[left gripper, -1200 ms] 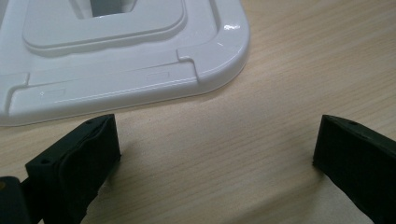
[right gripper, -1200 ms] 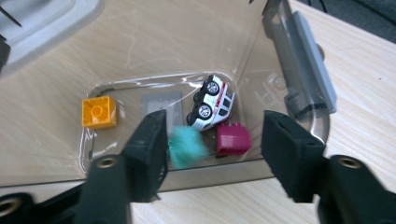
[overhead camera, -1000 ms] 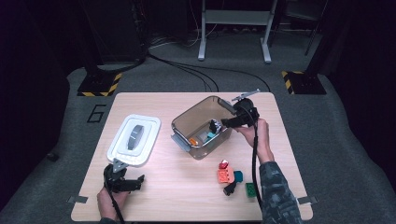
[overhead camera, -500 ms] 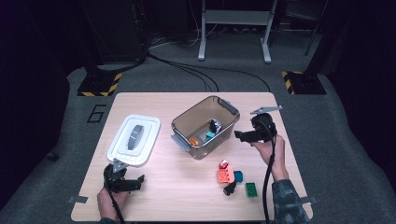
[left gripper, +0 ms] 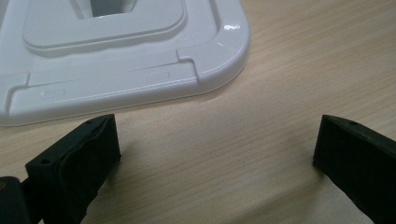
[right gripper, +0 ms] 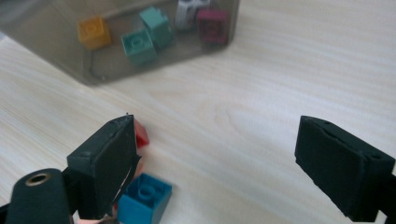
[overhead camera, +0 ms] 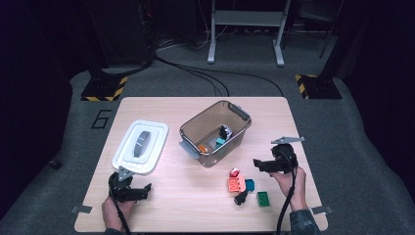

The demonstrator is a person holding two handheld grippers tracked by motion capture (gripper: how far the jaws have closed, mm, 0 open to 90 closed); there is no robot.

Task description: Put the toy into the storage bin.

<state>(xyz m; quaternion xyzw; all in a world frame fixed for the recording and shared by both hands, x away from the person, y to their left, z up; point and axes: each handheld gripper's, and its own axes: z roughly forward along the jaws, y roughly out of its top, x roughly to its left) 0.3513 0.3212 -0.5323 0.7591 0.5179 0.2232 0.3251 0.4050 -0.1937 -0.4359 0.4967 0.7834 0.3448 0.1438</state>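
Right tongs point(overhead camera: 258, 164), just opened wide and empty, are held beside the loose bricks point(overhead camera: 243, 186) at lower right, several lying binned point(overhead camera: 215, 132) already; left tongs point(overhead camera: 139, 190) rest spread, empty.

A pale wooden table point(overhead camera: 195, 205) is bearing a white plastic lid point(overhead camera: 141, 147), a clear brown plastic bin point(overhead camera: 215, 133) and loose coloured toy bricks point(overhead camera: 244, 186) lying near the bin.

From my remote station: a pale wooden table point(overhead camera: 195, 210) on grey carpet point(overhead camera: 372, 147) marked "6" point(overhead camera: 100, 119), hazard-striped feet point(overhead camera: 103, 90), black cables point(overhead camera: 215, 78) and a grey metal stand point(overhead camera: 244, 19) in darkness.
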